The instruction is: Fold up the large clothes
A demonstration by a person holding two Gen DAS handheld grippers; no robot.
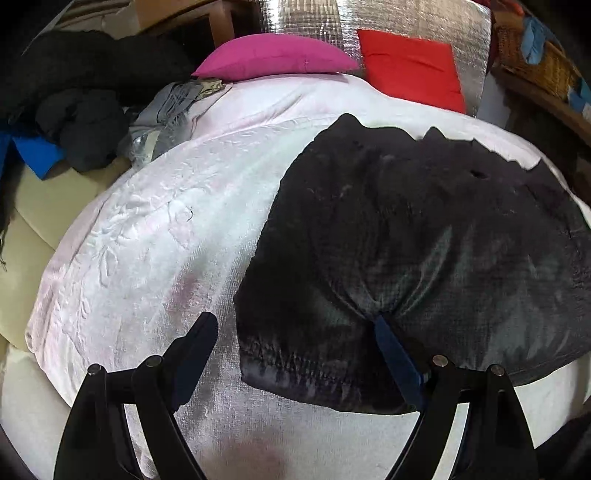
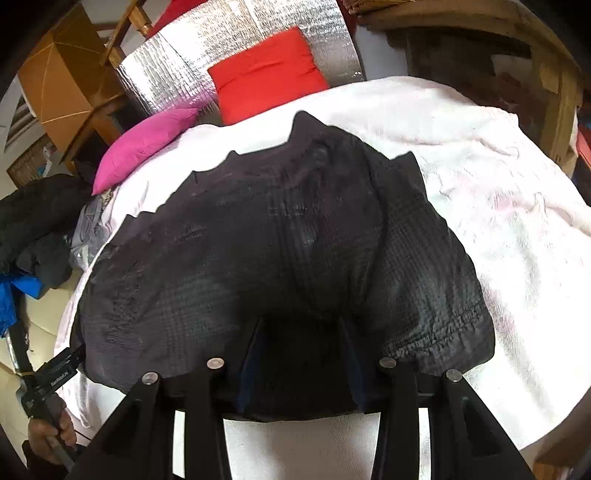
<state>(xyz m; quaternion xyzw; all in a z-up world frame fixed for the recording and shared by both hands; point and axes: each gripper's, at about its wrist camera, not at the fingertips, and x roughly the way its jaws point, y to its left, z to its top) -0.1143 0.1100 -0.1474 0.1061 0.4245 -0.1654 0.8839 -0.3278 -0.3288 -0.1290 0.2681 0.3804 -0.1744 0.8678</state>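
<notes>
A large black checked garment [image 1: 424, 240] lies spread on a white textured blanket [image 1: 147, 229]; it also fills the middle of the right wrist view [image 2: 277, 251]. My left gripper [image 1: 295, 325] is open at the garment's near left corner: its left finger rests on the blanket, its right fingertip [image 1: 384, 328] presses into the cloth. My right gripper [image 2: 303, 332] is open over the garment's near hem, both fingers lying against dark cloth. The left gripper [image 2: 64, 363] and the hand that holds it show at the right view's lower left.
A pink cushion [image 1: 273, 55] and a red cushion [image 1: 410, 66] lie at the blanket's far end against a silver foil panel [image 1: 314, 18]. A heap of dark and grey clothes [image 1: 85, 110] sits far left. Wooden furniture [image 2: 546, 74] stands at the right.
</notes>
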